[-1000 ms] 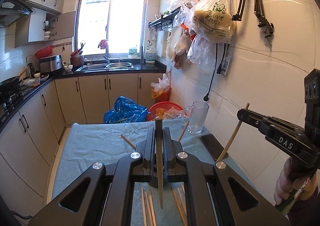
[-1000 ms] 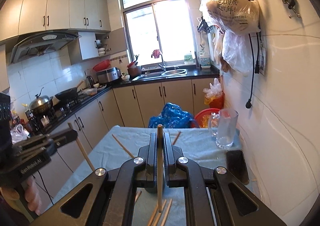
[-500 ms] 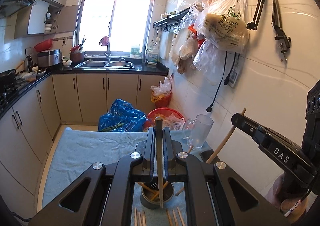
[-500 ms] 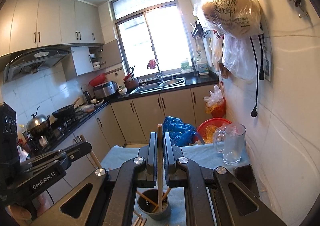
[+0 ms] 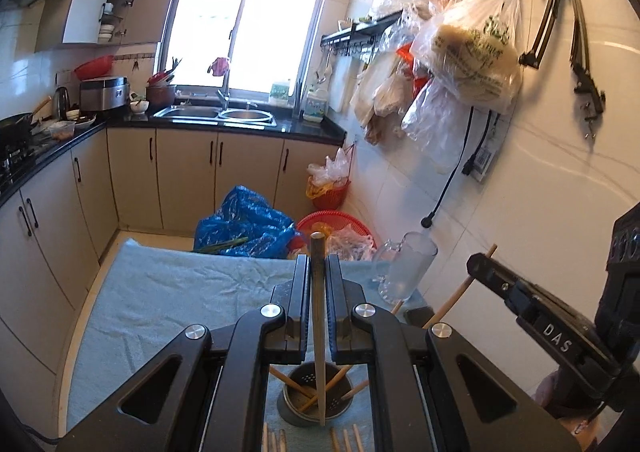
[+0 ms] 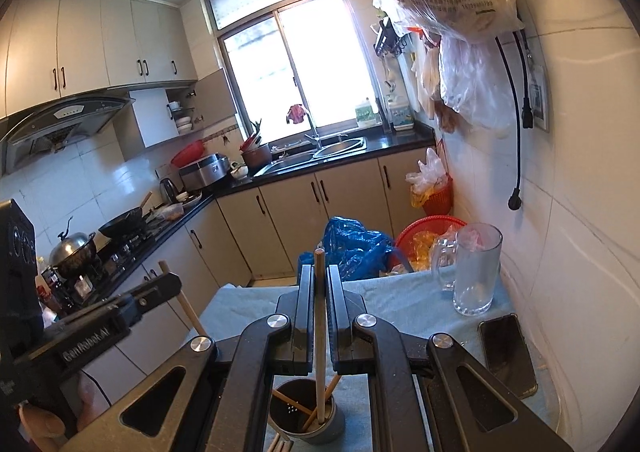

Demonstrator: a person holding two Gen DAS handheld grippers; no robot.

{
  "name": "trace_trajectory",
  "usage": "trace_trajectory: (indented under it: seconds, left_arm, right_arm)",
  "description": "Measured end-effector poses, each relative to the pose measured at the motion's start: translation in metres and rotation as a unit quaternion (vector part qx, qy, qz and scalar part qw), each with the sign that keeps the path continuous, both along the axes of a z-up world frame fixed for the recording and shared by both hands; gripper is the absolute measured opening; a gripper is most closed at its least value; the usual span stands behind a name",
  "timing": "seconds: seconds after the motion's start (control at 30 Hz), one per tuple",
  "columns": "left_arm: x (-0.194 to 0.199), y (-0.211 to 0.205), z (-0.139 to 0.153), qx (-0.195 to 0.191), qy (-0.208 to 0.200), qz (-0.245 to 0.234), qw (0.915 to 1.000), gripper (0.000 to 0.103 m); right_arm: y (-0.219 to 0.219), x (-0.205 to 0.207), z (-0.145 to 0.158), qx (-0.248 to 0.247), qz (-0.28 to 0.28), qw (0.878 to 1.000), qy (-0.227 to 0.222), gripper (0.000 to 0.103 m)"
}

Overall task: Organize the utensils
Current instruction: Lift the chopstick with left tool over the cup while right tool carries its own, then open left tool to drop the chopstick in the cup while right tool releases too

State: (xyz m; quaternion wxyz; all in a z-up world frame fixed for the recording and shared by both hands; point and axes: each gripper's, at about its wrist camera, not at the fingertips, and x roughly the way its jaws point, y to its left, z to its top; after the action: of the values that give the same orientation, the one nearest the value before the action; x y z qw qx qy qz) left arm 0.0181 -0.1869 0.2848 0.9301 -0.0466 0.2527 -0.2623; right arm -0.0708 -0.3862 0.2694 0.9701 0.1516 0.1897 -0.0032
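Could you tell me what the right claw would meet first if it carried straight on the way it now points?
Probably the blue cloth on the table just beyond the claw, short of the glass mug; depth is hard to judge.

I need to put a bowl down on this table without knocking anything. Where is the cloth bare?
The blue cloth is bare across its far left stretch, between the table's left edge and the left gripper. It is crowded near the wall, where the glass mug and phone sit, and in front, around the chopstick holder and loose chopsticks.
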Motion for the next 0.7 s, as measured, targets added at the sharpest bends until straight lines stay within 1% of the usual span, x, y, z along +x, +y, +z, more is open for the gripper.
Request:
trace_trajectory:
  seconds: [0.17,0.23,0.3,0.37,0.43,0.5,0.6,0.7]
  left_arm:
    - [-0.006,0.002,0.015,-0.007,-0.019,-0.003,0.9998,0.007]
    - [-0.006,-0.001,0.015,-0.004,-0.023,0.000,0.9997,0.007]
    - [-0.006,-0.003,0.011,0.001,-0.027,0.004,0.9996,0.007]
    - [-0.004,-0.007,0.001,0.012,-0.030,0.005,0.9995,0.007]
    - [-0.001,-0.012,-0.014,0.027,-0.021,0.003,0.9994,0.007]
    - [0.002,-0.017,-0.029,0.042,-0.010,0.003,0.9991,0.007]
    - [0.007,-0.021,-0.051,0.060,0.010,0.001,0.9982,0.007]
    - [0.009,-0.022,-0.065,0.066,0.027,-0.001,0.9974,0.007]
  right_arm:
    - [0.004,-0.003,0.012,-0.007,0.002,1.000,-0.014,0.006]
    - [0.006,-0.001,0.012,-0.009,0.002,1.000,-0.015,0.006]
    - [0.009,0.002,0.007,-0.012,-0.002,1.000,-0.011,0.006]
    - [0.013,0.006,-0.003,-0.027,-0.012,1.000,-0.004,0.006]
    - [0.014,0.012,-0.015,-0.032,-0.012,0.999,0.011,0.006]
    - [0.012,0.021,-0.033,-0.020,-0.007,0.999,0.037,0.006]
    - [0.008,0.028,-0.053,-0.006,-0.004,0.998,0.062,0.006]
    - [0.003,0.035,-0.070,0.007,-0.003,0.996,0.084,0.007]
